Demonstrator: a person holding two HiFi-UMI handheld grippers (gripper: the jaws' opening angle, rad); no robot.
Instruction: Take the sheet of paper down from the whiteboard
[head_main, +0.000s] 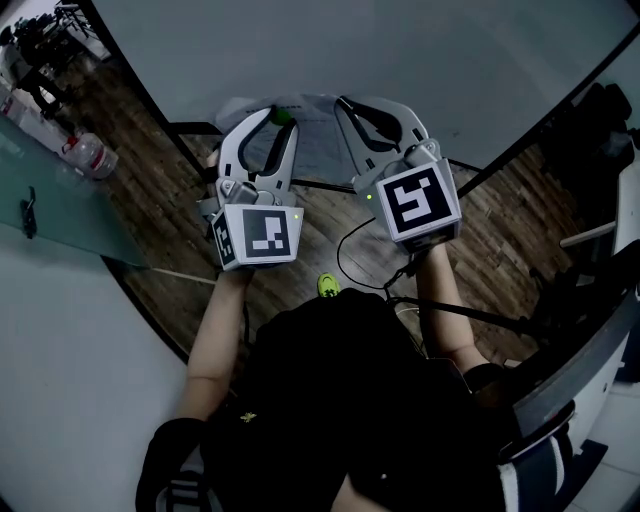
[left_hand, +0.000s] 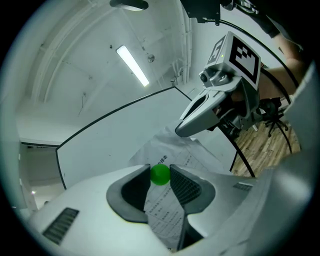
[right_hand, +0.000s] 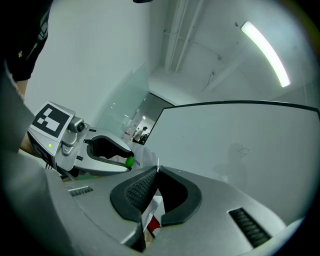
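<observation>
Left gripper (head_main: 278, 118) is clamping a green round magnet (left_hand: 160, 174) at its jaw tips, with the sheet of paper (left_hand: 164, 212) running between the pads behind it, in front of the lower part of the whiteboard (head_main: 400, 60). The sheet is hanging bowed and creased just off the whiteboard's face, its long axis running along the board from one gripper to the other; whether any corner is touching the board I cannot tell. Right gripper (right_hand: 156, 171) is pinching the sheet's other edge with jaws closed, level with the left one before the whiteboard, so neither hand is nearer, and the coming pull is looking like straight back from the board.
</observation>
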